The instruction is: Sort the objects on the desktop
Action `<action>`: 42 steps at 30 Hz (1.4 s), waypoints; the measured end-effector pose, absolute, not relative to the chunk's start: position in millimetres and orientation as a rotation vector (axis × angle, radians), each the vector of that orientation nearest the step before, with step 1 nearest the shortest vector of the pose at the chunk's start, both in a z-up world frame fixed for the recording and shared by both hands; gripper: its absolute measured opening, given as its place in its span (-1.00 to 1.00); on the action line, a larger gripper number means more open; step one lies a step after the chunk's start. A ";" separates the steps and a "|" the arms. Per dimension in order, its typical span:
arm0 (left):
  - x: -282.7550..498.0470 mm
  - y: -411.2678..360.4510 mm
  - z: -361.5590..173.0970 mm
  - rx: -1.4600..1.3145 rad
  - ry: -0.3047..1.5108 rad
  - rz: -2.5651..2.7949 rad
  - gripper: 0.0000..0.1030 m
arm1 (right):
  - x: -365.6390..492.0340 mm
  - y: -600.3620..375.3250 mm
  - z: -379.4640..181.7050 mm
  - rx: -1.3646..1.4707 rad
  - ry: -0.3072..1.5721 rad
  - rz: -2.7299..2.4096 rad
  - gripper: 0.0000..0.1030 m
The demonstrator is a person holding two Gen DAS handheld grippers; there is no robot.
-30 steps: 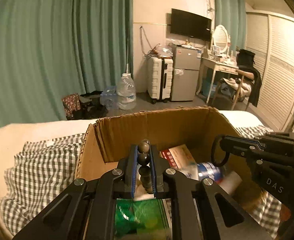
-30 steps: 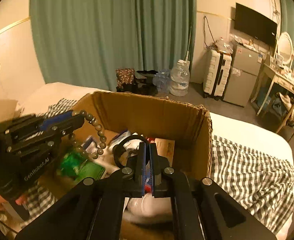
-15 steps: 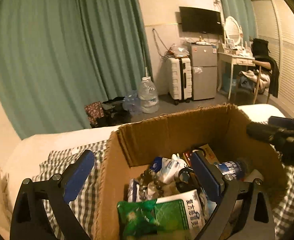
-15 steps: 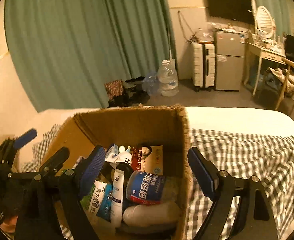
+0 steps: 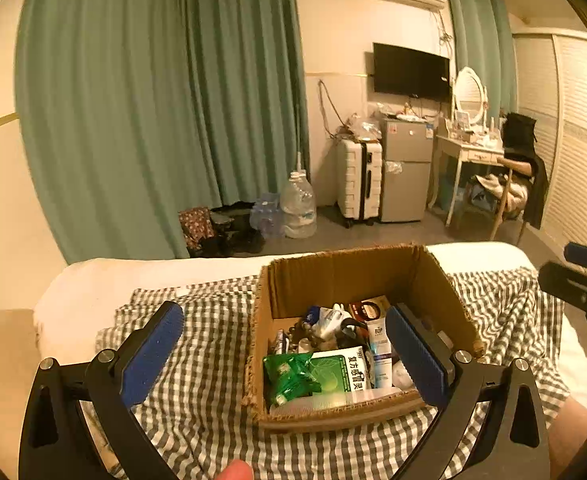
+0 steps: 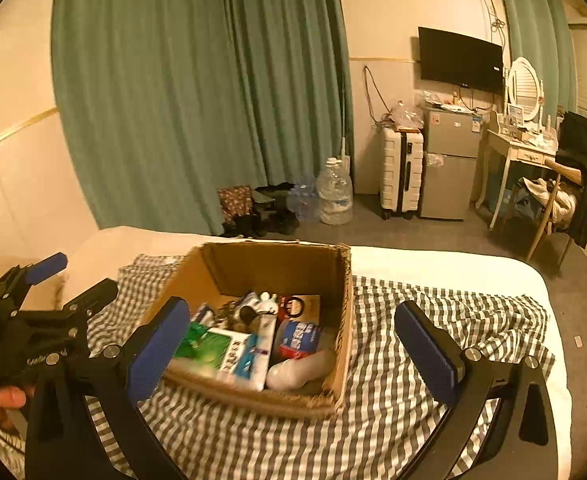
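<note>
I have both grippers above the near side of the box [image 5: 357,276], which sits on the checked cloth [image 5: 209,344] on the bed [image 6: 445,270]. The left gripper [image 5: 283,346] and right gripper [image 6: 291,340] each have their fingers still spreading, near full width, nothing between them. Inside the box lie a green packet [image 5: 289,376], a bead bracelet [image 5: 305,330] and a blue-labelled bottle [image 6: 299,338].

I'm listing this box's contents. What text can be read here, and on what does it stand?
"复方感冒灵": green-and-white carton, lying in the cardboard box.
"BOP": white tube beside that carton.
Blue can: label too blurred to read.
</note>
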State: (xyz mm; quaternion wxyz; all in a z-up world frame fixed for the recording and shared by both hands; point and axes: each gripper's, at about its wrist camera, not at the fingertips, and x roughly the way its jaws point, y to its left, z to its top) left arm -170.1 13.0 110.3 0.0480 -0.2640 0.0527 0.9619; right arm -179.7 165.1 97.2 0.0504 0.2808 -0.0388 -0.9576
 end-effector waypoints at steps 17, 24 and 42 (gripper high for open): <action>-154.1 37.6 35.2 -0.845 0.141 2.953 1.00 | -183.1 147.3 -18.0 1.128 -0.157 -2.980 0.99; -163.8 13.7 15.7 -0.988 -0.004 2.978 1.00 | -180.0 152.2 -21.7 1.147 -0.174 -3.002 0.99; -169.5 15.3 4.1 -1.033 0.014 2.949 1.00 | -177.7 147.8 -18.5 1.107 -0.130 -3.020 0.99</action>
